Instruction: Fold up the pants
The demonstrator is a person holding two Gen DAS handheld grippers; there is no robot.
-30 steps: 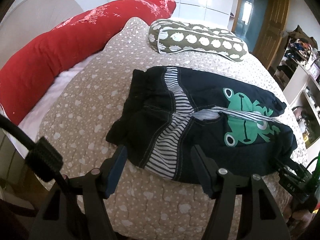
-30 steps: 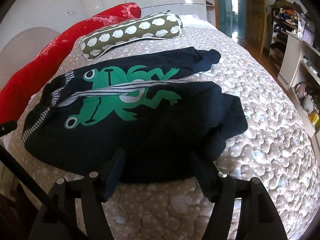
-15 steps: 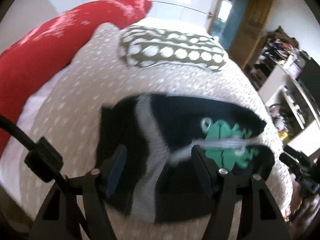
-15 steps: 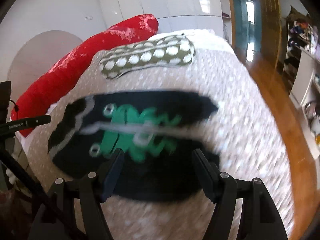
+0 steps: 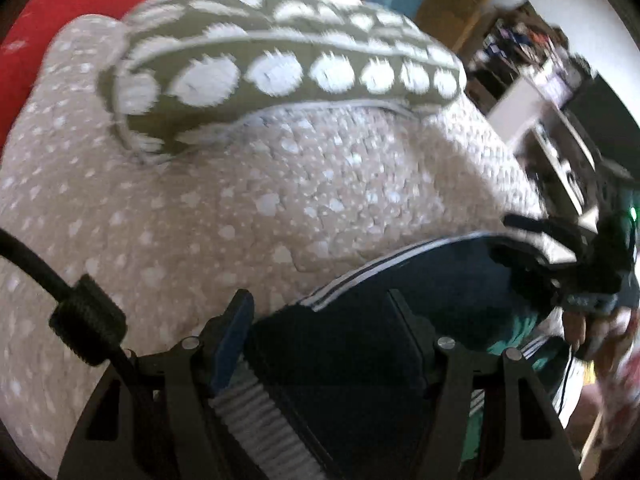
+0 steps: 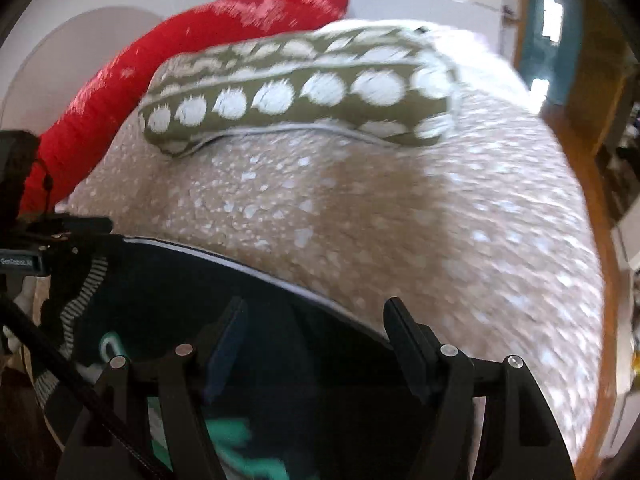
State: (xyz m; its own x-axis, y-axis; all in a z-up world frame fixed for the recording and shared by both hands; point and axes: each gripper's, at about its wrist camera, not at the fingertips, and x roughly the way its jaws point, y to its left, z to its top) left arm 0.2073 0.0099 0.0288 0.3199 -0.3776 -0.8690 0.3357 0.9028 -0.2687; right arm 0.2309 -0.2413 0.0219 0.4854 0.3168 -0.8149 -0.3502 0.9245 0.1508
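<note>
Dark navy pants (image 5: 432, 288) with a grey-striped waistband and a green frog print lie flat on the bed; they also show in the right wrist view (image 6: 192, 292). My left gripper (image 5: 322, 312) is open, low over the waistband end, its fingers spread above the dark cloth. My right gripper (image 6: 316, 320) is open, low over the leg end, fingers spread above the far edge. The right gripper (image 5: 592, 276) shows at the right in the left wrist view; the left gripper (image 6: 24, 256) at the left in the right wrist view. Both views are blurred.
The bed has a beige quilt (image 5: 240, 184) with white spots. An olive pillow (image 5: 280, 68) with white dots lies beyond the pants, also in the right wrist view (image 6: 304, 96). A long red bolster (image 6: 180, 52) lies behind it. Shelves (image 5: 560, 128) stand right of the bed.
Both grippers have moved forward and down over the pants, from the near edge to the far edge. Both stay open. The pants have not visibly moved.
</note>
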